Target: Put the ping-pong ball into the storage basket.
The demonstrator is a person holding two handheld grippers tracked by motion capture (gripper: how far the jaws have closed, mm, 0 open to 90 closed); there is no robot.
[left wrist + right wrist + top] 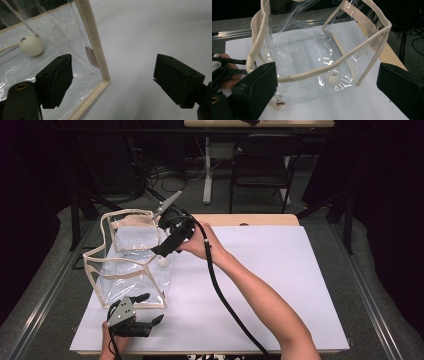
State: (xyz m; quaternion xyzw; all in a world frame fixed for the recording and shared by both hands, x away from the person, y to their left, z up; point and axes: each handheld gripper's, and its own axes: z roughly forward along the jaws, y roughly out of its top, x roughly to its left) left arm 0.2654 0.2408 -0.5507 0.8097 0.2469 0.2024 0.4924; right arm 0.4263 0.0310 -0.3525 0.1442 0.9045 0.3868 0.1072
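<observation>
Both released: right claw [159, 251] above clear bag [131, 265], left claw [150, 309] beside corner. Ball [332, 80] inside; probably best to steady rim before reaching.

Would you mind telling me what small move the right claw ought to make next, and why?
Probably draw the right claw back from the clear bag. Its jaws stand open at the bag's rim, and the white ball lies loose on the bag's floor, so nothing is left to carry. The left claw waits open beside the bag's corner.

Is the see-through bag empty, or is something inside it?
Not empty. A white ball lies on the bottom of the clear bag, which stands open at the top.
</observation>
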